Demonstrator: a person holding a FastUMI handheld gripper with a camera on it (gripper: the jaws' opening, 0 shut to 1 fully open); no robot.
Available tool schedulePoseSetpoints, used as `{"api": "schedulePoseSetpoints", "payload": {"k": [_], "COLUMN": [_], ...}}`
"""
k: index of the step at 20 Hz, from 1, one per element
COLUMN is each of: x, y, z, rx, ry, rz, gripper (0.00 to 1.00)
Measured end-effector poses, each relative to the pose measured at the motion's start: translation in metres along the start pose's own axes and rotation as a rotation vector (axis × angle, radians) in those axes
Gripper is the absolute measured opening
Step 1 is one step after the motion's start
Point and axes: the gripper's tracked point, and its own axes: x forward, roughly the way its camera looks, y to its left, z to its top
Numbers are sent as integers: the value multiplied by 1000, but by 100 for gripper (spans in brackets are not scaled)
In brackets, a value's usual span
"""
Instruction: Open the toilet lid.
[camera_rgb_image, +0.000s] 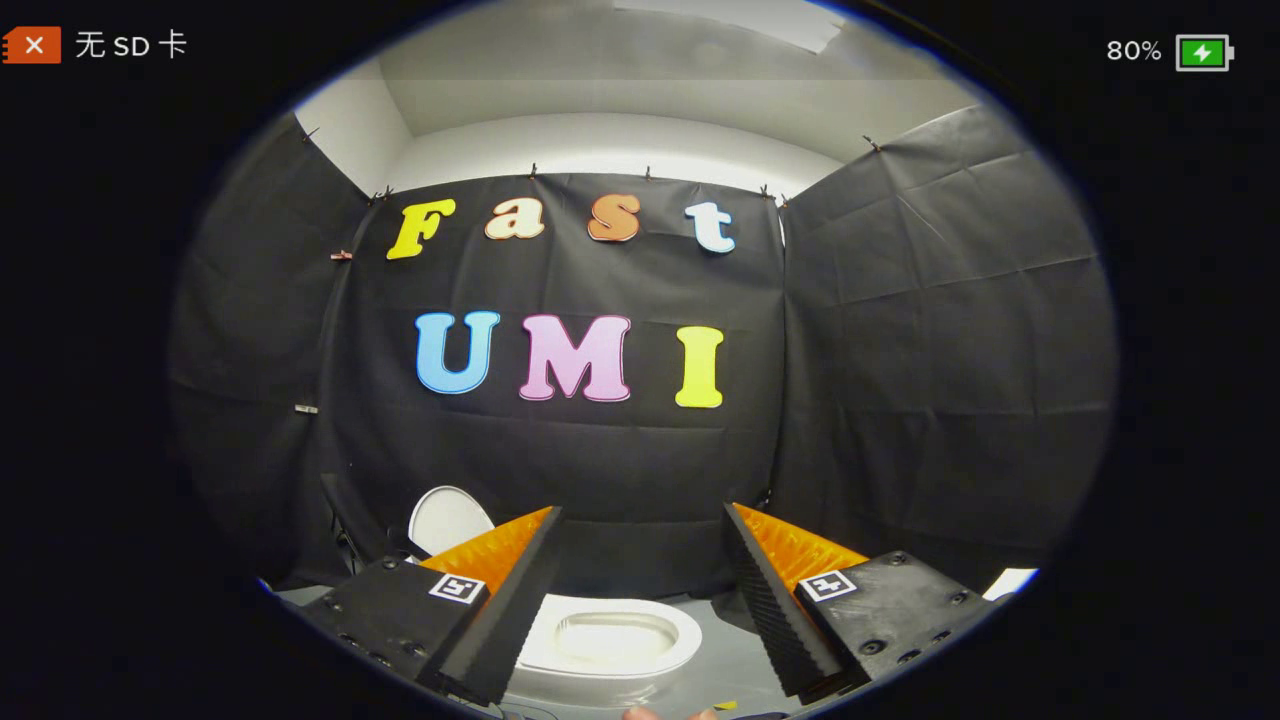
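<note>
A white toilet (608, 640) stands low on the floor, below and between my fingers, with its oval seat ring and bowl showing. Its white lid (448, 518) is raised upright, behind the toilet and just past my left finger (520, 590), which hides the lid's lower part. My gripper (642, 512) is open, its fingers spread wide with nothing between them. It hangs above the toilet, apart from both seat and lid.
Black cloth walls (930, 330) close the booth at the back and on both sides, close behind the toilet. Grey floor (725, 650) lies around the bowl. A small white object (1010, 582) sits low beyond my right finger.
</note>
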Motion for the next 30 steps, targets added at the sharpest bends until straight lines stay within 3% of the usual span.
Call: {"api": "schedulePoseSetpoints", "payload": {"k": [30], "x": [0], "y": [7], "z": [3], "rx": [-4], "ry": [-4], "rz": [11], "gripper": [98]}}
